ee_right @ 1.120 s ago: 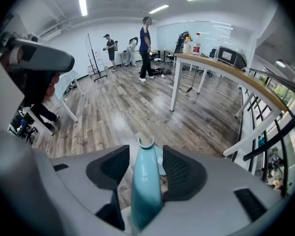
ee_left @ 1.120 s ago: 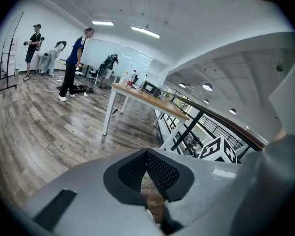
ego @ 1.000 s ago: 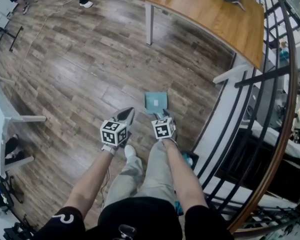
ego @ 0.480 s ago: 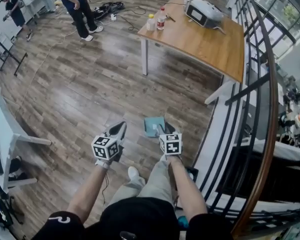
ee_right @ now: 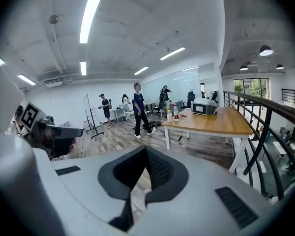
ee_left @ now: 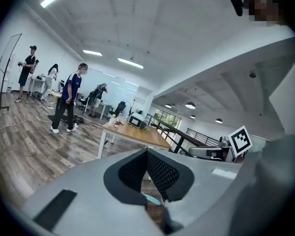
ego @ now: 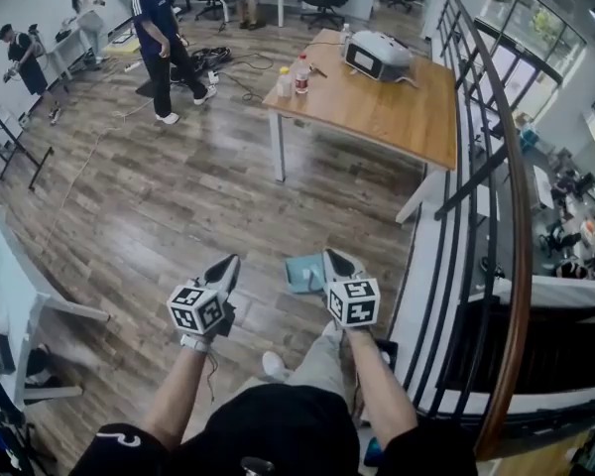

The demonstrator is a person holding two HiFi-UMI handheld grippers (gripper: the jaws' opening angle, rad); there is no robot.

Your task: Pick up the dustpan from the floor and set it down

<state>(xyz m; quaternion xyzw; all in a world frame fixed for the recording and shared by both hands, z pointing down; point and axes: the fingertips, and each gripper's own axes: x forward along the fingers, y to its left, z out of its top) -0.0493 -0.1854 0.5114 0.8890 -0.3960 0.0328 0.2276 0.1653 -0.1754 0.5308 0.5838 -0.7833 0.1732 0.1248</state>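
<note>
Both left claw point(ego: 232, 261) and right claw point(ego: 330, 256) closed, empty; pale teal squarish dustpan point(ego: 301, 273) lies on floor point(ego: 169, 196).

Can see only part of the dustpan point(ego: 299, 272) on the floor point(ego: 178, 196) in the head view, its right edge covered by the right gripper point(ego: 335, 257). Left gripper view: just a teal sliver point(ee_left: 150, 199) below the fingers point(ee_left: 161, 173), too little to name. Cannot read the bottles point(ego: 293, 75) on the counter point(ego: 377, 107), too small. White furniture point(ego: 10, 276) cut off at the left edge
</note>
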